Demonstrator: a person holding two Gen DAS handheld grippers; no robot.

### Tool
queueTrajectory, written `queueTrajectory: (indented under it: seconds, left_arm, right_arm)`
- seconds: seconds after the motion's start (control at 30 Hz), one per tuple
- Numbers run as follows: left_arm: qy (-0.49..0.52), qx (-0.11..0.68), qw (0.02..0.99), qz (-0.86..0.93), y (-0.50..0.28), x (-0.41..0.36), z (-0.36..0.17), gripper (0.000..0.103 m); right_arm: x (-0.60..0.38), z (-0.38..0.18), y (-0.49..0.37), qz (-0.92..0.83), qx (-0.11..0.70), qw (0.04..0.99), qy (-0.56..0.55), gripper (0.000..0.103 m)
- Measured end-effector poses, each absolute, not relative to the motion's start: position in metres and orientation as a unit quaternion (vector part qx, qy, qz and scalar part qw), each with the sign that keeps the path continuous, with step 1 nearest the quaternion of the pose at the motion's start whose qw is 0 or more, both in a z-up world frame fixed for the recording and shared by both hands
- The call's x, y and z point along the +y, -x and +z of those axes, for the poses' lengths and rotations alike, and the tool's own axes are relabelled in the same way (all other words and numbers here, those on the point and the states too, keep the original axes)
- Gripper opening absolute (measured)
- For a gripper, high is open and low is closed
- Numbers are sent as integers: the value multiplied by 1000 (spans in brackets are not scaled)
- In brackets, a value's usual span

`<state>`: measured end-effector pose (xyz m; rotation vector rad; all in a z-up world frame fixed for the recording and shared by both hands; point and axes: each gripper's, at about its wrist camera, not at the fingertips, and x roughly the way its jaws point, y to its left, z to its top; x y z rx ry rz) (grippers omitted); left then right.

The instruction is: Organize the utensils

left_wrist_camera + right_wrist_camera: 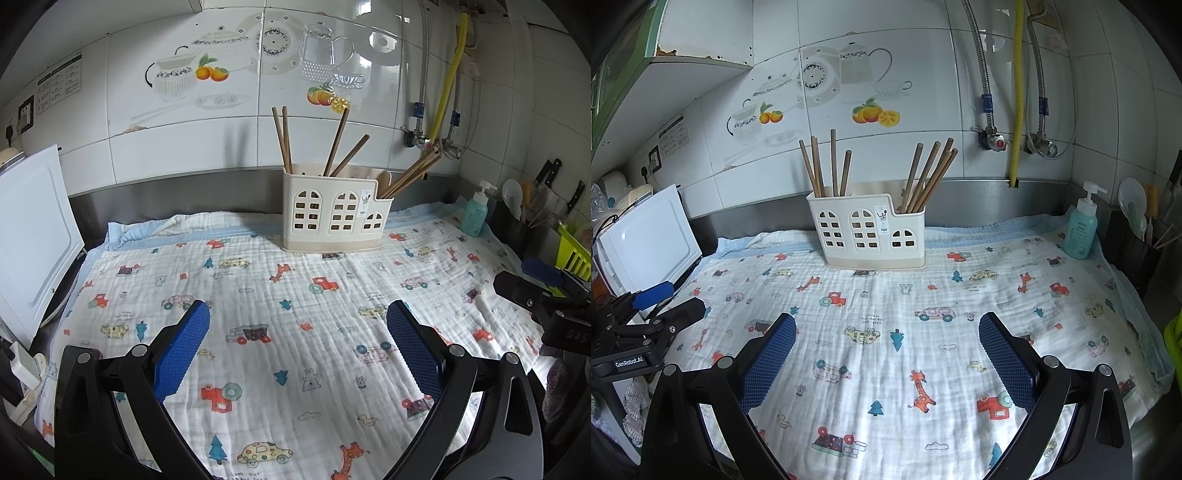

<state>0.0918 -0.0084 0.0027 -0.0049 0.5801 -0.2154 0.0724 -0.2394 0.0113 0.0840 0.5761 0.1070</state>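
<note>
Blue textured pads [183,352] of the left gripper [297,354] were seen spread wide apart, with nothing held between them. Likewise, the right gripper [886,363] was held fully spread, its blue pads [1006,360] empty. Both were poised above a white cloth [886,314] printed with cars, trees and giraffes, which was spread over the counter. In the right wrist view, the left gripper was seen at the far left edge, low over the cloth.

Beyond the fingers, at the far edge of the cloth near the steel backsplash, a cream utensil holder [868,232] with arched window cut-outs was stood upright. Wooden chopsticks [827,166] were lodged in its taller left compartment, and a second bunch [931,177] was leaned rightward in the lower right compartment. A teal pump bottle [1080,225] was placed on the cloth's far right corner, well apart from the holder. A white board [33,236] was propped at the left.
</note>
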Motion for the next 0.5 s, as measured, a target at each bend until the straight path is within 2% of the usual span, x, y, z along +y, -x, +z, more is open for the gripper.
queueTrajectory:
  seconds: [0.5]
  left_arm:
    - [-2,281,953,-109,-89,-10,4,96]
  right_arm:
    - [-242,10,-72,52,283,957,-43,96]
